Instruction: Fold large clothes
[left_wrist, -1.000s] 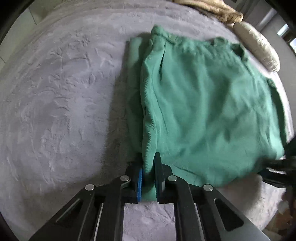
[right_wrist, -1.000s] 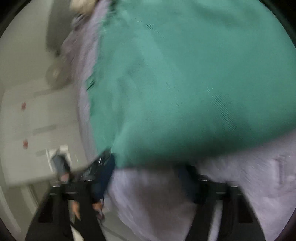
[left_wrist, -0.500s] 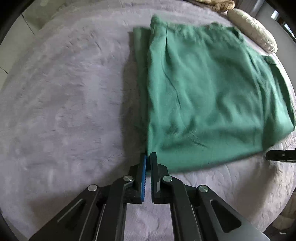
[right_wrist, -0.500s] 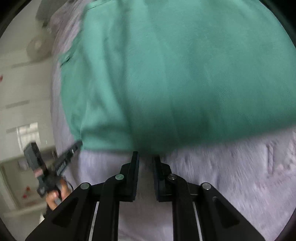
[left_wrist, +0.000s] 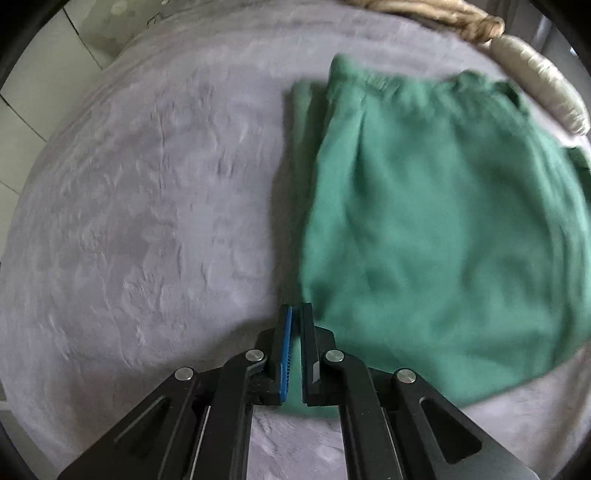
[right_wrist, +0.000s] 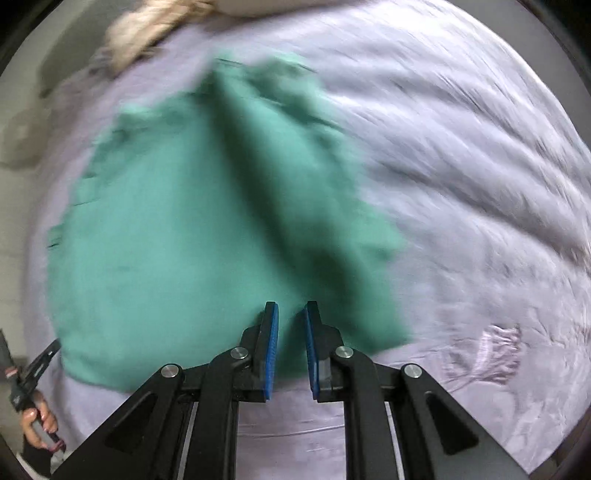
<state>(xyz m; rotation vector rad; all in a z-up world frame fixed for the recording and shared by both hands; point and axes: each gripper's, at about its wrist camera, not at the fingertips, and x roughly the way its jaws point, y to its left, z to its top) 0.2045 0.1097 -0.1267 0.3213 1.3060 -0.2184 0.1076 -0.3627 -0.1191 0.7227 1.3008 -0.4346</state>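
A green garment lies folded flat on a grey fleece blanket. My left gripper hovers at the garment's near left corner, its jaws almost together with nothing between them. In the right wrist view the same garment fills the left half, blurred by motion. My right gripper hangs over its near edge, jaws a small gap apart and empty.
A beige rolled cushion and a beige knitted throw lie at the far edge of the bed. White floor tiles show beyond the left side. The other hand-held gripper shows at the left edge of the right wrist view.
My left gripper let go of the garment's corner and pulled back. My right gripper swung from the garment's edge to a wider view above it and opened slightly. The garment now lies flat.
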